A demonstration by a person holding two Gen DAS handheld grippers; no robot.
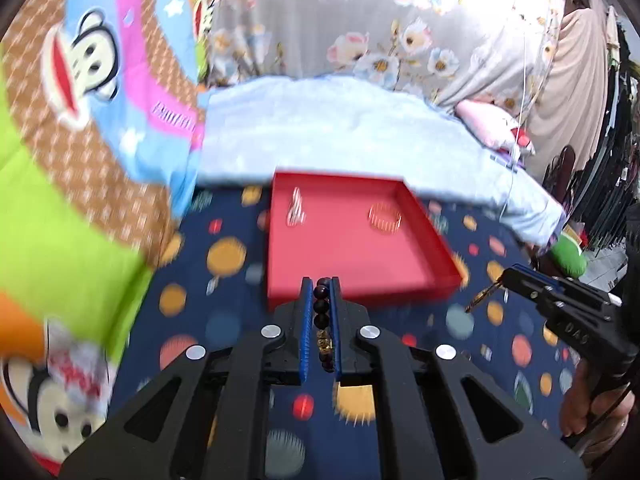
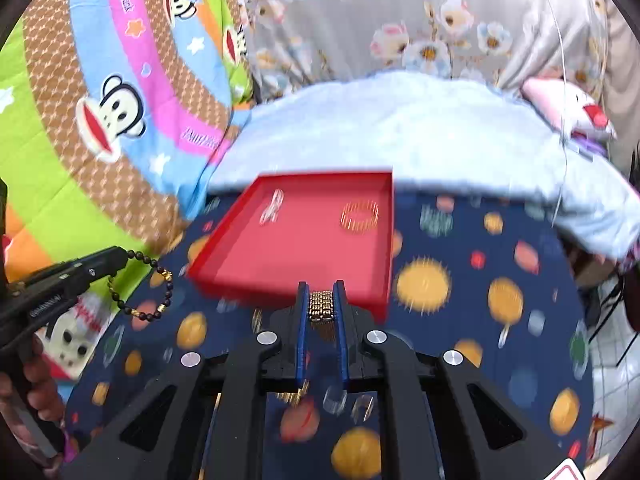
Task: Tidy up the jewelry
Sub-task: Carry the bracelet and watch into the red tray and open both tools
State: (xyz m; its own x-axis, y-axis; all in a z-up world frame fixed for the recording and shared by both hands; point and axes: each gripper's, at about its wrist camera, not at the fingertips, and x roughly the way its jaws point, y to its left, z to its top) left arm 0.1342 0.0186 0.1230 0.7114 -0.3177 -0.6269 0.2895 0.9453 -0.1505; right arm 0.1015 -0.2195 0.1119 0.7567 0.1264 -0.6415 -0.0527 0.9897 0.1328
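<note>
Left gripper (image 1: 320, 286) clamped on dark beaded bracelet (image 1: 322, 308) just short of red tray (image 1: 424, 220), silver piece (image 1: 295, 212) and gold bangle (image 1: 384, 218) lying inside tray, right gripper (image 2: 322, 288) pinching gold mesh bracelet (image 2: 322, 306) near tray's front rim.

Black hand-held gripper (image 1: 321, 292), blue finger pads (image 1: 306, 320), silver screws (image 1: 270, 331)

red tray (image 1: 360, 256), navy planet-print cloth (image 2: 480, 280), dark bead bracelet (image 2: 152, 284), pale blue blanket (image 1: 340, 128).
</note>
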